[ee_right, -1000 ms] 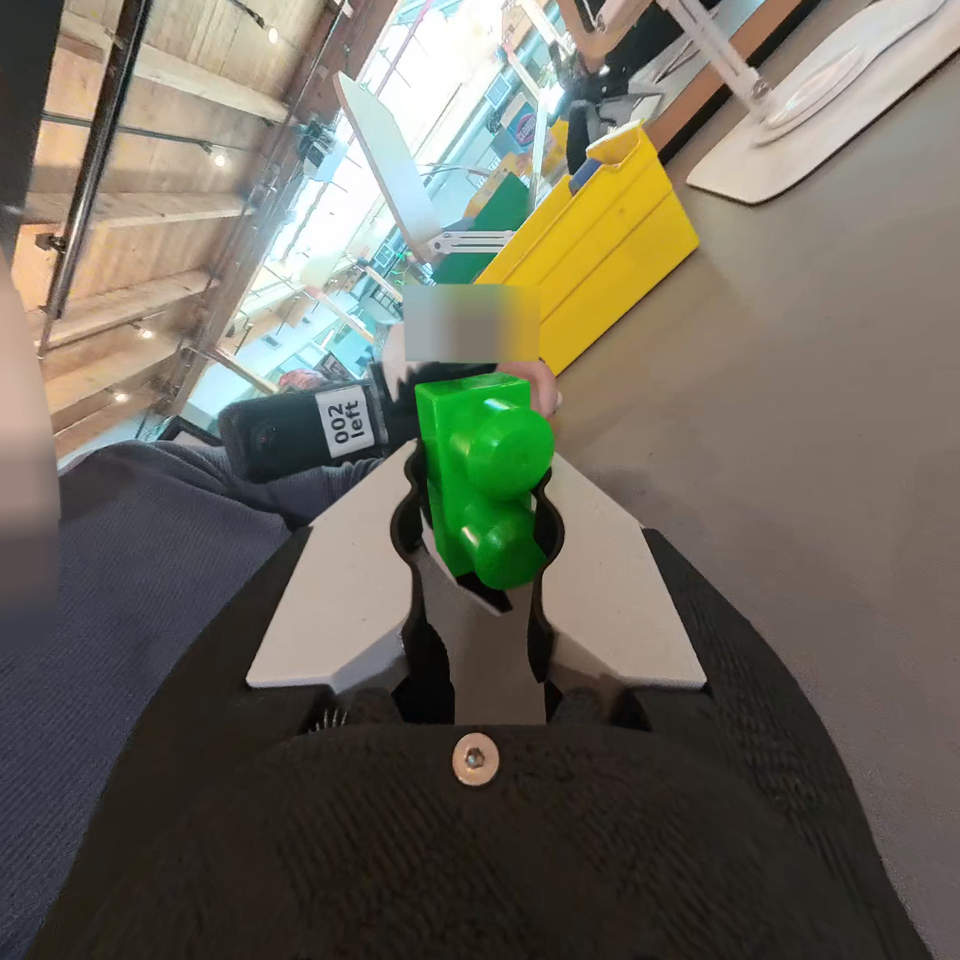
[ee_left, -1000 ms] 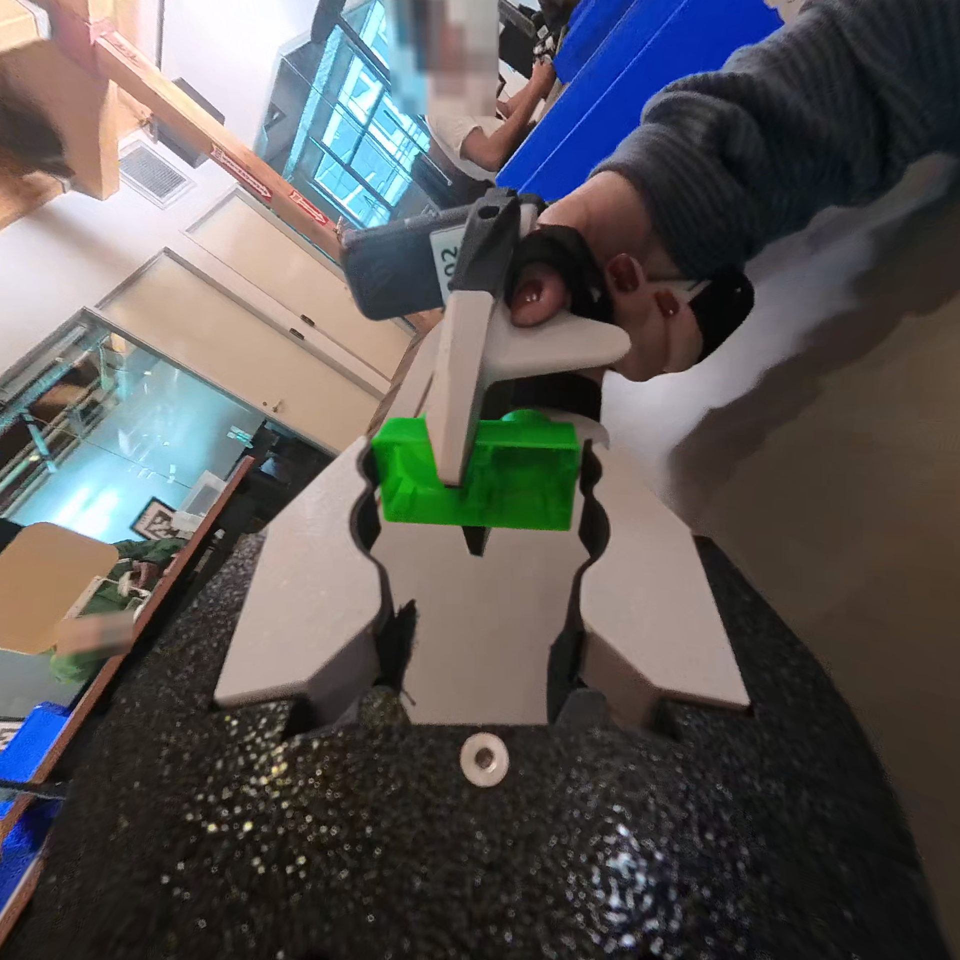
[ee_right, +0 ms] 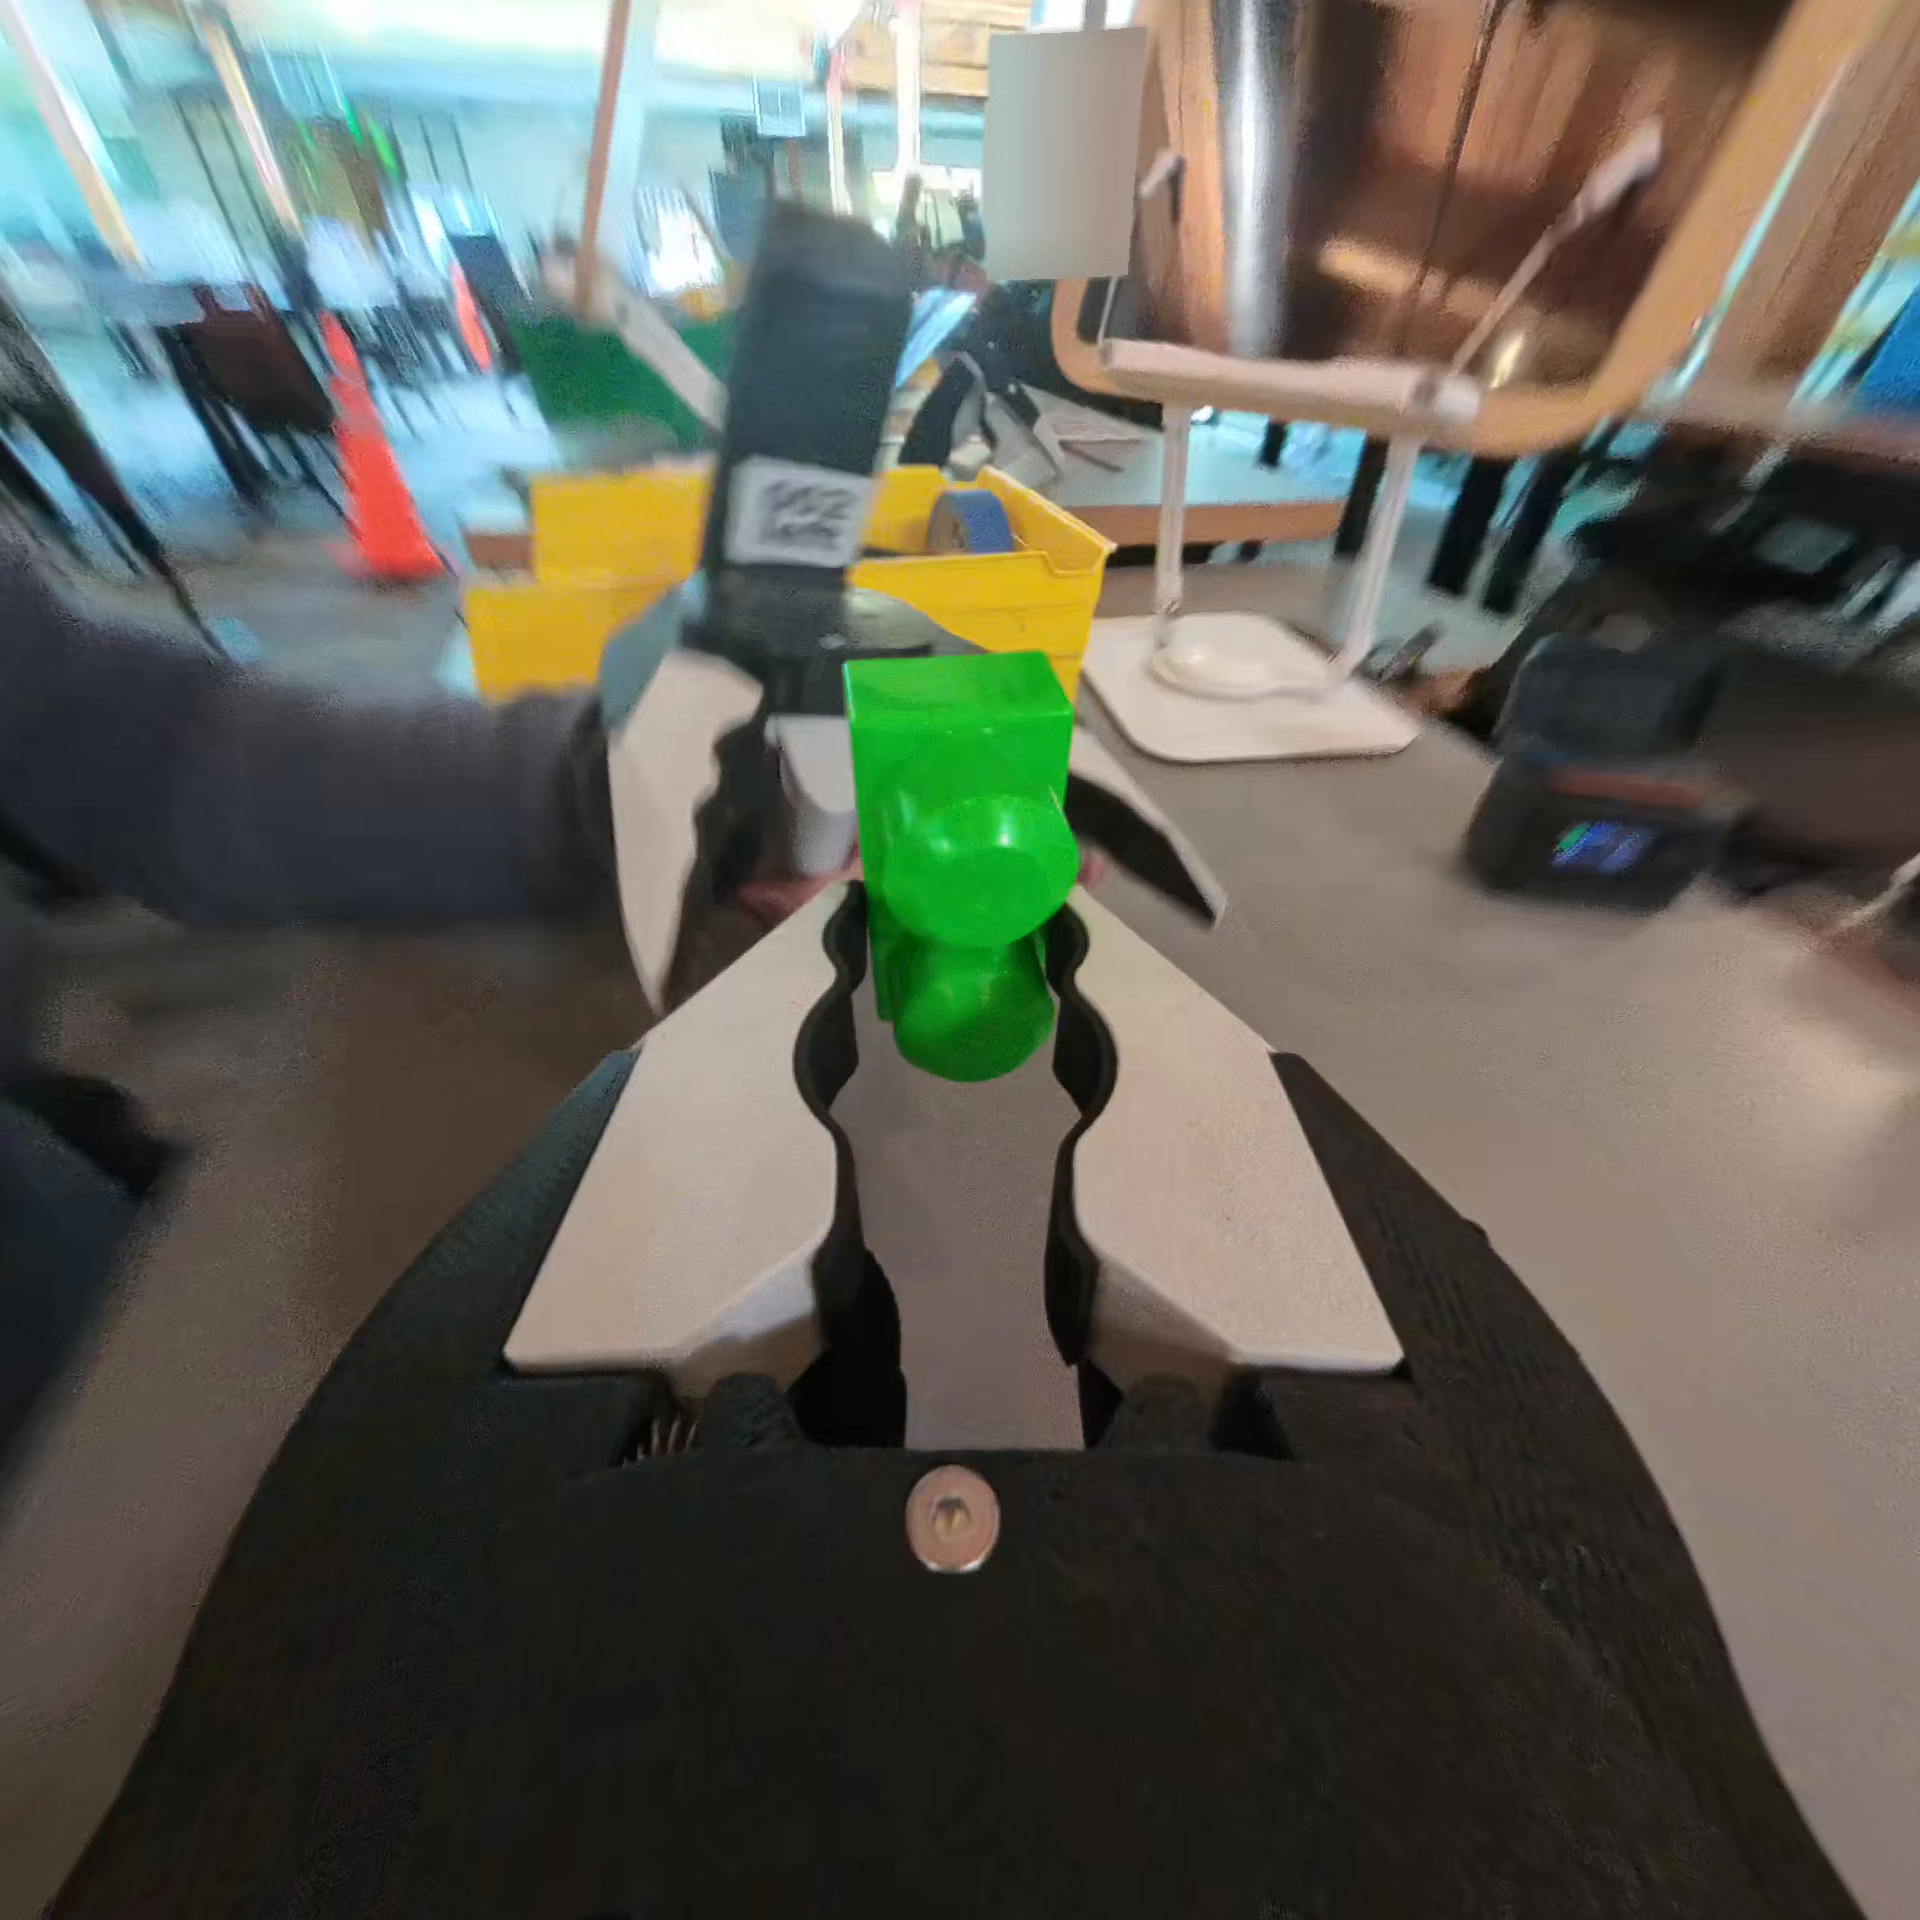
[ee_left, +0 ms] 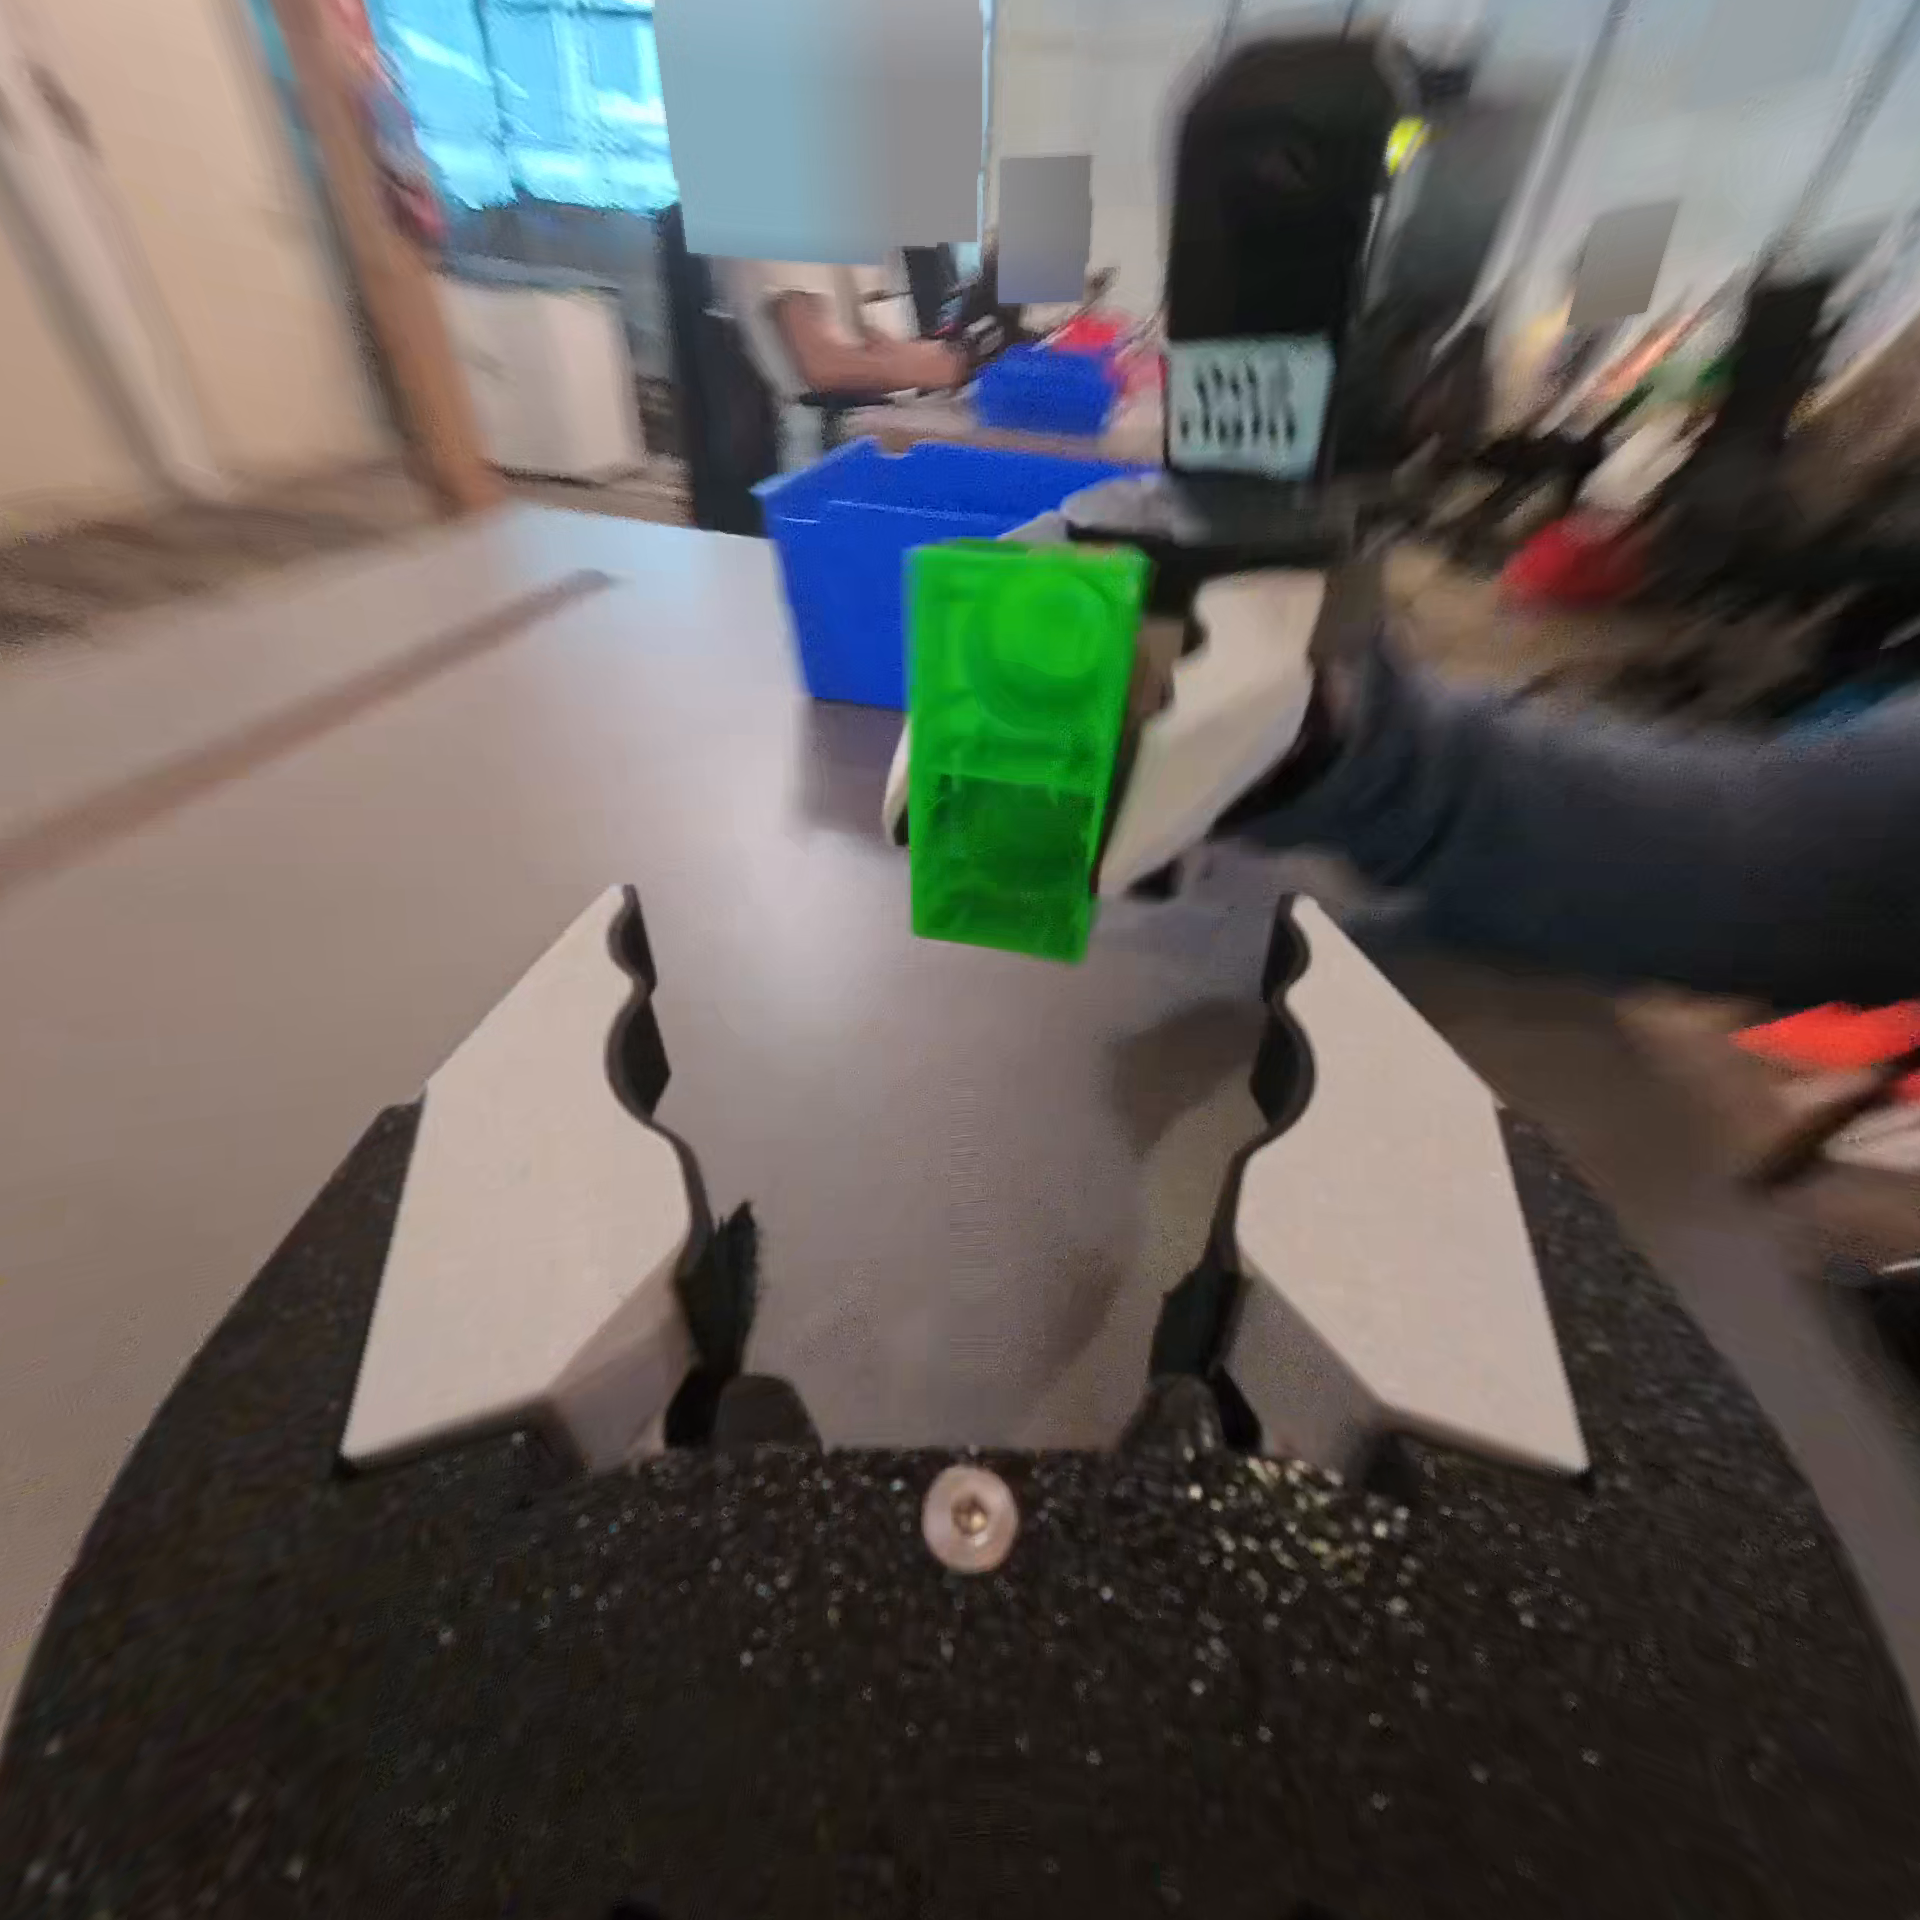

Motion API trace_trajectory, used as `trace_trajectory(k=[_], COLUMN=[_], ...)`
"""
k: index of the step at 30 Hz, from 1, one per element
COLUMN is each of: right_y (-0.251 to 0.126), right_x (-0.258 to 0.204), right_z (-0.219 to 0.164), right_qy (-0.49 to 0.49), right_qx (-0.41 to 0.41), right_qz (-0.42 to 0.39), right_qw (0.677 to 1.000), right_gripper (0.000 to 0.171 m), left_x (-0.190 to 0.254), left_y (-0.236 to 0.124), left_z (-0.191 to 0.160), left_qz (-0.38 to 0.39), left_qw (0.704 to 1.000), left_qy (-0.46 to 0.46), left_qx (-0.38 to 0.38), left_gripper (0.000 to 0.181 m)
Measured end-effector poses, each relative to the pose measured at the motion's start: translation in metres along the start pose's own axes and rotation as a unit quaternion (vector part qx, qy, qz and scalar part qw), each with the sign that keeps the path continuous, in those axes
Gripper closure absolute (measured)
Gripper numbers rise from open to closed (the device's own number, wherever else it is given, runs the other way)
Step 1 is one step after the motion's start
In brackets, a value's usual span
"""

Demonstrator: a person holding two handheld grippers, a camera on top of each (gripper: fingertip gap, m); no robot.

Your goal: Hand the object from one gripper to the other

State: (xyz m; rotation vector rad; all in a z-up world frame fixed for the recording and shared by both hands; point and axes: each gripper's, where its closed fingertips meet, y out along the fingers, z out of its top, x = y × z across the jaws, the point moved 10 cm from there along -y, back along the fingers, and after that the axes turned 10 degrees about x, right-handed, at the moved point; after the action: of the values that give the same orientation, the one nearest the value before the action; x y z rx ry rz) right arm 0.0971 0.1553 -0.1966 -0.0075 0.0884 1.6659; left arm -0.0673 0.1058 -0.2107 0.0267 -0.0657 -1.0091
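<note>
1. The grey table (ee_left: 312,935) is spread beneath the green block (ee_right: 961,821).
2. The left gripper (ee_left: 961,935) is held just short of the block, its jaws wide apart and empty.
3. The right gripper (ee_right: 956,935) is clamped on the block.
4. The block is held upright above the table.

The left gripper (ee_left: 956,1049) fills the lower frame, its two pale grey wavy-edged fingers (ee_left: 540,1195) spread wide apart with nothing between them — only the bare grey tabletop (ee_left: 416,831). Ahead of the fingertips hangs a bright green translucent plastic toy brick (ee_left: 1013,753), upright, its hollow underside facing the camera. The right gripper (ee_left: 1143,727) clamps it from the right side; a dark blue sleeve (ee_left: 1558,831) trails behind. Farther back stands a blue plastic bin (ee_left: 862,561) — the background is blurred.
</note>
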Motion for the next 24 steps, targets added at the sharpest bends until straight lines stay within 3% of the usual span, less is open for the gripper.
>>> trace_trajectory(k=[3,5,8,11,14,16,19,21,23,24], right_y=[-0.003,-0.002,0.001,0.004,0.006,0.002,-0.007,-0.006,0.000,0.004], right_x=[0.009,0.009,0.008,0.004,0.008,0.013,0.017,0.013,0.004,-0.004], right_z=[-0.007,-0.013,-0.025,-0.030,-0.027,-0.022,-0.012,-0.007,-0.006,-0.007], right_qy=[0.198,0.272,0.317,0.326,0.299,0.246,0.110,-0.016,-0.212,-0.325], right_qx=[-0.022,-0.041,-0.088,-0.107,-0.090,-0.068,-0.033,-0.009,0.021,0.033], right_qz=[0.067,0.101,0.109,0.121,0.093,0.057,-0.003,-0.038,-0.111,-0.150], right_qw=[0.978,0.956,0.938,0.932,0.945,0.965,0.993,0.999,0.971,0.933], right_gripper=[0.138,0.138,0.138,0.138,0.135,0.114,0.091,0.084,0.076,0.077], left_x=[0.020,0.033,0.046,0.047,0.037,0.026,0.008,0.000,-0.005,-0.008], left_y=[0.002,0.006,0.011,0.011,0.012,0.008,-0.003,-0.010,-0.012,-0.012], left_z=[0.000,-0.004,-0.011,-0.015,-0.011,-0.002,0.013,0.020,0.020,0.018], left_qz=[0.058,0.054,0.041,0.037,0.070,0.102,0.114,0.079,0.029,0.013], left_qw=[0.960,0.919,0.876,0.868,0.897,0.933,0.981,0.991,0.977,0.967], left_qy=[0.274,0.387,0.478,0.491,0.430,0.343,0.152,0.005,-0.122,-0.172], left_qx=[-0.031,-0.045,-0.054,-0.068,-0.076,-0.050,0.036,0.111,0.171,0.188], left_gripper=[0.068,0.069,0.081,0.104,0.104,0.104,0.105,0.105,0.105,0.105])
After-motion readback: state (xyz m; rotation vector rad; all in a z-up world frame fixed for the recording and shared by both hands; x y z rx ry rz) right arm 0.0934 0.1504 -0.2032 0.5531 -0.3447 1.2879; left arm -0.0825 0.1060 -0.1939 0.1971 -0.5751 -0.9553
